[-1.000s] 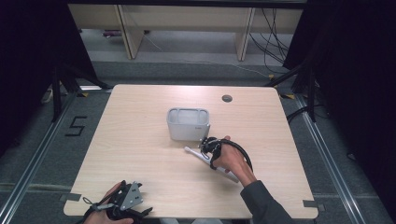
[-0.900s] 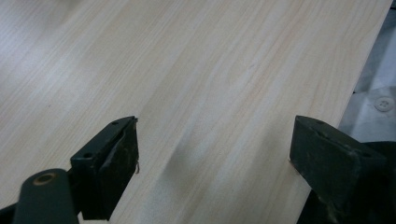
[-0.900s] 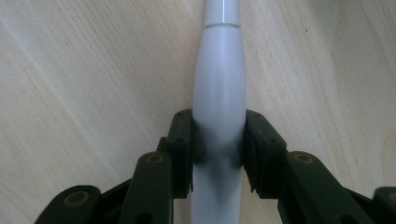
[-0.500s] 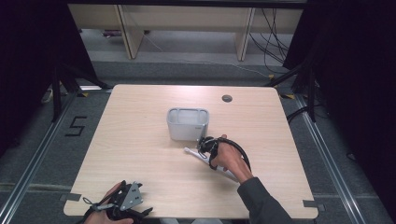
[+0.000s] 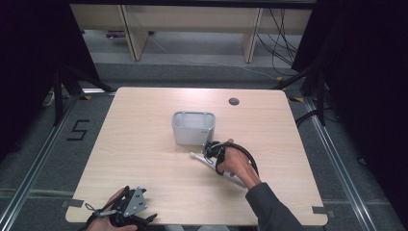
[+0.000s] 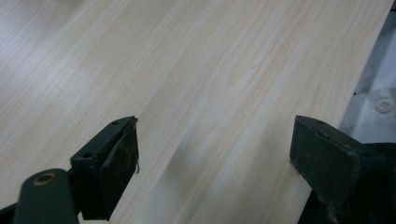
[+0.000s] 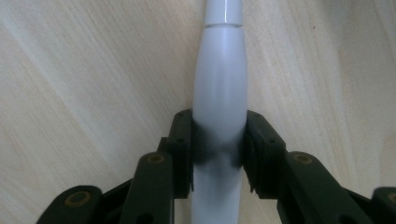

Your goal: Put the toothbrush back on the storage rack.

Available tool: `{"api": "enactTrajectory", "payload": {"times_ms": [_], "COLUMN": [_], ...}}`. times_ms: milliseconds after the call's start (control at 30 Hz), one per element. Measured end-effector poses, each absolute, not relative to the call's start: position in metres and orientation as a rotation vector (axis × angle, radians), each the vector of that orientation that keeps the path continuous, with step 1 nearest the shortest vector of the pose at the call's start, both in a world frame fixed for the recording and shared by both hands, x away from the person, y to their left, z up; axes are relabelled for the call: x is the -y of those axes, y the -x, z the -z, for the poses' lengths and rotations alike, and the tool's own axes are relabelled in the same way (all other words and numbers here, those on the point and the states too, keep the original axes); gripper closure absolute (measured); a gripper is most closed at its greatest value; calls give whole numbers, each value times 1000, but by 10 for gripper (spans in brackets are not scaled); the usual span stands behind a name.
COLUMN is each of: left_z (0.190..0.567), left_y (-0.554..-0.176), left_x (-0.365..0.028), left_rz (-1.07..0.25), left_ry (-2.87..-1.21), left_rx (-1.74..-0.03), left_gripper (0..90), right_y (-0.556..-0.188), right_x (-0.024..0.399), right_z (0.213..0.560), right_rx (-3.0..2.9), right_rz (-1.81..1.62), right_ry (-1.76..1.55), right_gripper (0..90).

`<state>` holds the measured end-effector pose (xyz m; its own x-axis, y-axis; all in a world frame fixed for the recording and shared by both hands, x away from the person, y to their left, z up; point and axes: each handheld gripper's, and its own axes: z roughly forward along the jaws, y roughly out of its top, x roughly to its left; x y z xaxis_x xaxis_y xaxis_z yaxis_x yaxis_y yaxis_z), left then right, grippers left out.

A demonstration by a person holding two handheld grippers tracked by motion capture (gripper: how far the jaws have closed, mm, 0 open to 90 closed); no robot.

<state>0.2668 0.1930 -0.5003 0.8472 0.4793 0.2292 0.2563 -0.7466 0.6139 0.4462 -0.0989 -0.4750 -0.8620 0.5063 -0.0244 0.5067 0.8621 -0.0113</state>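
White wand-like tool (image 7: 219,88): smooth, glossy plastic, bulging mid-body, tapering to narrower neck past seam ring. Lies flat on table (image 5: 144,144), diagonal (right of centre, nearer right edge), clamped at thick part between right gripper (image 7: 218,140) pads.

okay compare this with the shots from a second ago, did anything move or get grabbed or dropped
Nothing visibly changed. The right gripper stays clamped on the white handle lying on the table just in front of the grey bin. The left gripper still rests open at the table's near edge, holding nothing.
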Motion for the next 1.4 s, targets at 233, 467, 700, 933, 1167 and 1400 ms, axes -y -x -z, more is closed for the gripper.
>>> {"api": "enactTrajectory", "payload": {"times_ms": [233,467,700,933,1167,1400], "left_z": [501,501,500,500,501,500], "left_y": [-267,-267,-268,-268,-268,-268], "left_x": [-193,-193,-194,-194,-194,-194], "left_rz": [-506,-505,-509,-510,-518,-508], "left_ry": [-2437,-2437,-2430,-2430,-2420,-2428], "left_rx": [-537,-539,-548,-547,-542,-535], "left_gripper": [153,153,153,153,153,153], "right_y": [-441,-432,-419,-418,-418,-423], "right_x": [107,120,142,160,163,167], "right_z": [473,456,428,410,406,400], "right_rx": [-2999,-2964,-2841,-2741,-2673,-2569], "right_rz": [-39,-231,-488,-701,-826,-1045], "right_ry": [-819,-822,-823,-849,-871,-829], "right_gripper": [666,667,667,667,667,667]}}
